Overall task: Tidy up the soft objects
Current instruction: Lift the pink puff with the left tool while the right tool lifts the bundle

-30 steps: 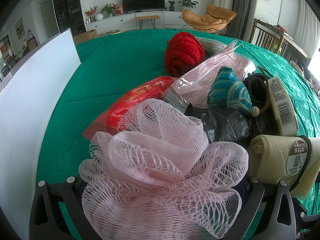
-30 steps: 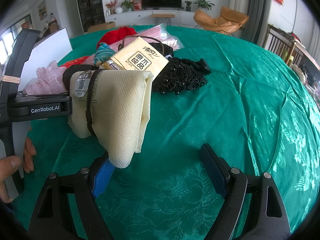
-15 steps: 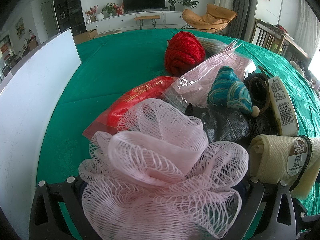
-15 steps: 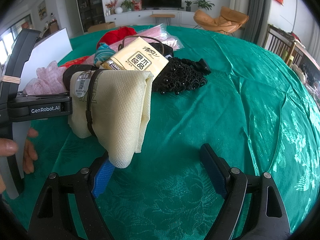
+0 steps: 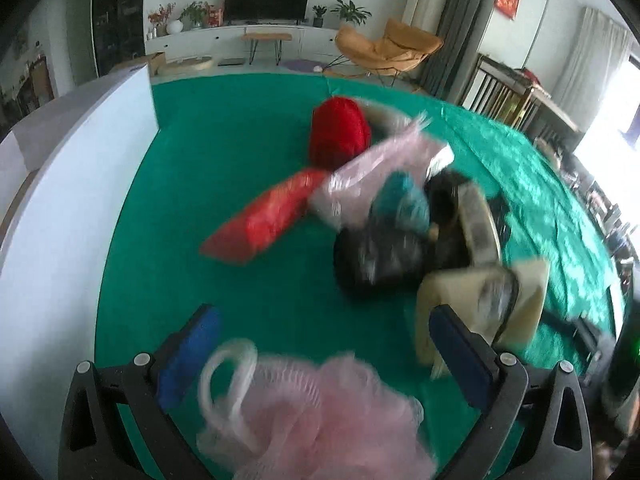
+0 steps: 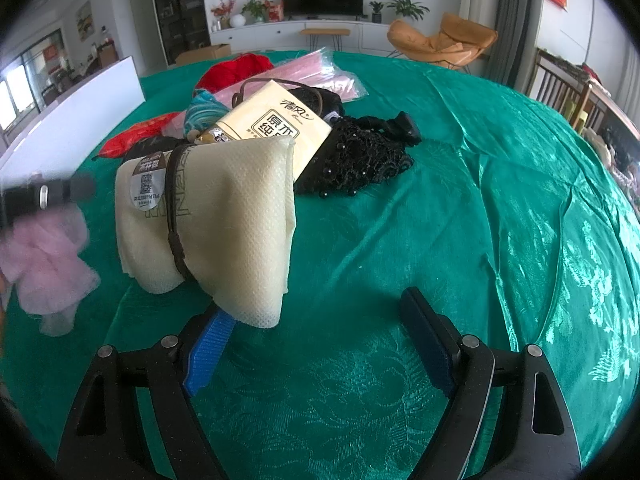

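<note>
Left wrist view: the pink mesh bath sponge (image 5: 320, 412) sits low, close to the roots of the two fingers of the left tongs (image 5: 324, 316). Its white cord loop stands toward the left blue pad. The tongs are spread wide and neither pad presses on the mesh. The picture is blurred, so I cannot tell if the sponge rests on the green cloth of the worktop (image 5: 240, 280) or hangs.

The step in hand seems to be taking this sponge away from the pile. To do it well, I think the pads must come beside the full body of the mesh, not the thin loop. They must close far, because such mesh gives way a lot.

Behind it lie a red packet (image 5: 268, 220), a black bag (image 5: 380, 260) and a red ball of yarn (image 5: 340, 132). A white board (image 5: 80, 200) stands at the left.

In the right wrist view the right tongs (image 6: 316, 304) are also spread and hold nothing. A corner of the cream mesh cloth (image 6: 224, 220) lies over the left finger.

Against the earlier left picture, the sponge no longer fills the space between the fingers. Both blue pads are now bare, and the pile looks farther and smeared. The right wrist view is almost the same, only the left tongs are now blurred at its left edge, with the sponge below them.
</note>
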`<move>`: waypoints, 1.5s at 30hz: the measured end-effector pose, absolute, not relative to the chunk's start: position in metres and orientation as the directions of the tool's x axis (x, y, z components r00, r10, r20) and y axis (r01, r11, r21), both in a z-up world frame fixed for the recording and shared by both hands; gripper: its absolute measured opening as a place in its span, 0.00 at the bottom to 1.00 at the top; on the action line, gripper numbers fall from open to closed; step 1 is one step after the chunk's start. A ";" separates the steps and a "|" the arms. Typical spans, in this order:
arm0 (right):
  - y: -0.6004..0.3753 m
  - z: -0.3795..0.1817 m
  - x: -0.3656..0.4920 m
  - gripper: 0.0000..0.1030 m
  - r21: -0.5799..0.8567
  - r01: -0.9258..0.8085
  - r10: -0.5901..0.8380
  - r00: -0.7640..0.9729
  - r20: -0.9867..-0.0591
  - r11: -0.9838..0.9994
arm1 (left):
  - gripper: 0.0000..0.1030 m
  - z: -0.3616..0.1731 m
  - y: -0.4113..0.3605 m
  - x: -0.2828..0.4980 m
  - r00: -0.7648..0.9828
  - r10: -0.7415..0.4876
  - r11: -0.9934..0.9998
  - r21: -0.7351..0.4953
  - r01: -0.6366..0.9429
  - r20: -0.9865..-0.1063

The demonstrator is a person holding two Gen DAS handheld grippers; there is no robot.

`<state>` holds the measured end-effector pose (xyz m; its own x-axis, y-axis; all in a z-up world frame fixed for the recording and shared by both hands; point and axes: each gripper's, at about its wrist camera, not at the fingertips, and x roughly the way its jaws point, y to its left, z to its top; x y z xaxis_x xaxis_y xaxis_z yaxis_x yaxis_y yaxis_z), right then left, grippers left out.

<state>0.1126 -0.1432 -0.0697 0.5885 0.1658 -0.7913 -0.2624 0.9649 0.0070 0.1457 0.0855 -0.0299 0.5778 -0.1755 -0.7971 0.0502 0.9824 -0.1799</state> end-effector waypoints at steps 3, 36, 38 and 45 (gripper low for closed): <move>-0.143 -0.070 0.113 0.83 0.007 -0.263 0.166 0.588 -0.791 0.965 | 1.00 -0.025 0.087 0.157 0.529 -0.178 0.984 -0.167 0.070 -0.830; -0.144 -0.070 0.112 0.83 0.007 -0.262 0.166 0.589 -0.791 0.965 | 1.00 -0.078 0.069 0.120 0.557 -0.088 0.989 -0.007 0.145 -0.826; -0.144 -0.070 0.112 0.83 0.007 -0.262 0.166 0.589 -0.791 0.965 | 1.00 -0.078 0.070 0.121 0.567 -0.096 0.988 -0.010 0.152 -0.818; -0.144 -0.070 0.112 0.83 0.006 -0.262 0.165 0.589 -0.791 0.965 | 1.00 -0.077 0.069 0.122 0.573 -0.093 0.989 -0.009 0.149 -0.814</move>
<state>0.1123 -0.1440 -0.0702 0.5887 0.1648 -0.7914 -0.2619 0.9651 0.0062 0.1220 0.0694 -0.0770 0.5732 -0.0934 -0.8141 0.1490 0.9888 -0.0086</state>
